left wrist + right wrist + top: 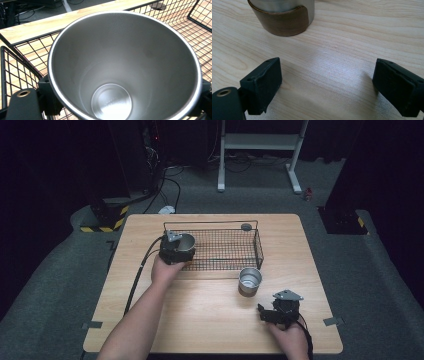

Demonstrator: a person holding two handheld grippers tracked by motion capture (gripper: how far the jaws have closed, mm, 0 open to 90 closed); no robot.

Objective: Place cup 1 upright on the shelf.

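- The left gripper (176, 249) is clamped around a steel cup (125, 65), its black jaws pressing the rim from either side.
- That cup is smooth, brushed metal, tapering to a small round base; it is held above the left end of a black wire basket (222, 247).
- The basket is an oblong mesh tray at the far middle of a pale wooden table (210, 320).
- The left hand (165, 269) reaches forward with the forearm stretched diagonally over the table.
- The right gripper (327, 85) has its jaws wide apart, with bare wood between them.
- A second metal cup (249, 281) with a brown band stands upright just ahead of it, beside the basket's near edge.
- The right hand (288, 336) rests low at the table's near edge.
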